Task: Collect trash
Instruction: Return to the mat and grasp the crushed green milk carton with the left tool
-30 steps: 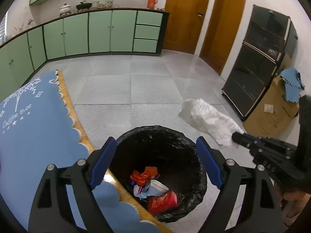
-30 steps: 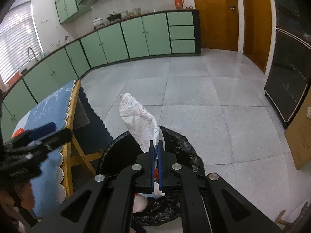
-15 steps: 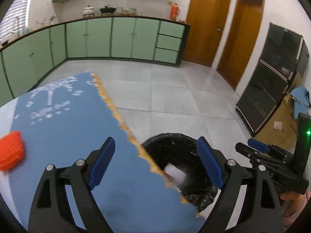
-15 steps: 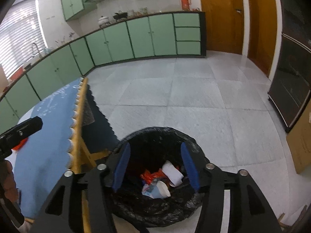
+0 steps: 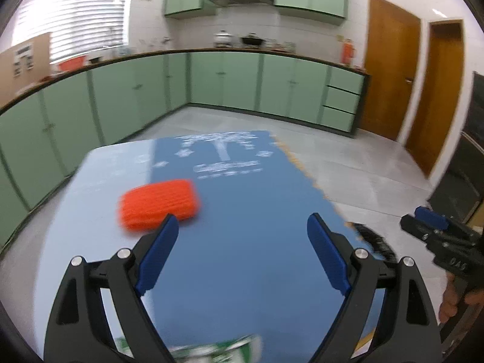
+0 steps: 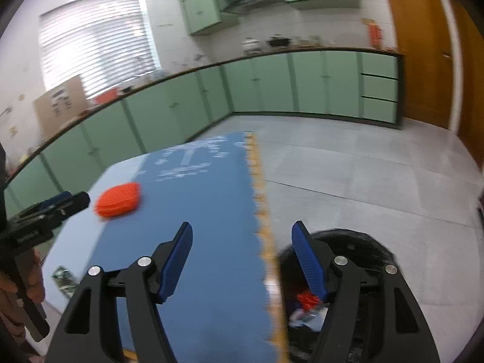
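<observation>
My left gripper is open and empty above the blue tablecloth. An orange knitted pad lies on the cloth just beyond its left finger. A green and white wrapper lies at the near edge, below the gripper. My right gripper is open and empty over the table's right edge. The black-lined trash bin stands on the floor under its right finger, with red and white trash inside. The pad and the wrapper also show in the right wrist view.
Green cabinets line the far walls. Wooden doors stand at the right. The tiled floor lies right of the table. The right gripper shows at the right in the left wrist view, the left gripper at the left in the right wrist view.
My right gripper opened and dropped the white paper into the bin. Both grippers then swung left from the bin toward the table, bringing the orange pad and the wrapper into view.
</observation>
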A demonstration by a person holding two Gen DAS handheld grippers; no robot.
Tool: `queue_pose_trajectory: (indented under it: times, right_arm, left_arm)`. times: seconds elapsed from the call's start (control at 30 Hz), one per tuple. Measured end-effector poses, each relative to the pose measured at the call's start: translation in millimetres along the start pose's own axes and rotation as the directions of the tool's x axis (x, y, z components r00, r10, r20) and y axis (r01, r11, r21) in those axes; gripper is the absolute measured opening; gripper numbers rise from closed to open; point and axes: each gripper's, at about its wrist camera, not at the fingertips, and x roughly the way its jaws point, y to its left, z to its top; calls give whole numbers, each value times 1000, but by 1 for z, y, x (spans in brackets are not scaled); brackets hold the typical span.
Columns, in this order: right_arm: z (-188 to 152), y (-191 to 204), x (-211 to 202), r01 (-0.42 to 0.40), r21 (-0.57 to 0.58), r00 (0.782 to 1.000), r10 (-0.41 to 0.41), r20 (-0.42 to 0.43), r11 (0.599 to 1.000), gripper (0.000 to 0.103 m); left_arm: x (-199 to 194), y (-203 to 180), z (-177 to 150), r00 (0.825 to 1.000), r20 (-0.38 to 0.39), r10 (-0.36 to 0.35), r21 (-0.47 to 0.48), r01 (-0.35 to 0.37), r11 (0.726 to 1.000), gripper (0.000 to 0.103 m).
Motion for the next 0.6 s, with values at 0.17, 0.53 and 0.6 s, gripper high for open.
queue_pose_trajectory:
  times: [0.17,0.53,0.6]
  right_arm:
    - [-8,55,5,-126,-77,992,126,-13,989,67]
    - [-43,137,3,-274,-229,961,258,-96,934,67]
    - [-46,143,-1,-275,-242,961,259,-95,931,67]
  left_arm:
    - [-29,48,-24,996,-8,93,-82,-94,992,84]
    - [-60,91,-85,985,-58,162,-126,-168,978,84]
    - [-61,94,-92,986,-71,152,-131,-161,978,84]
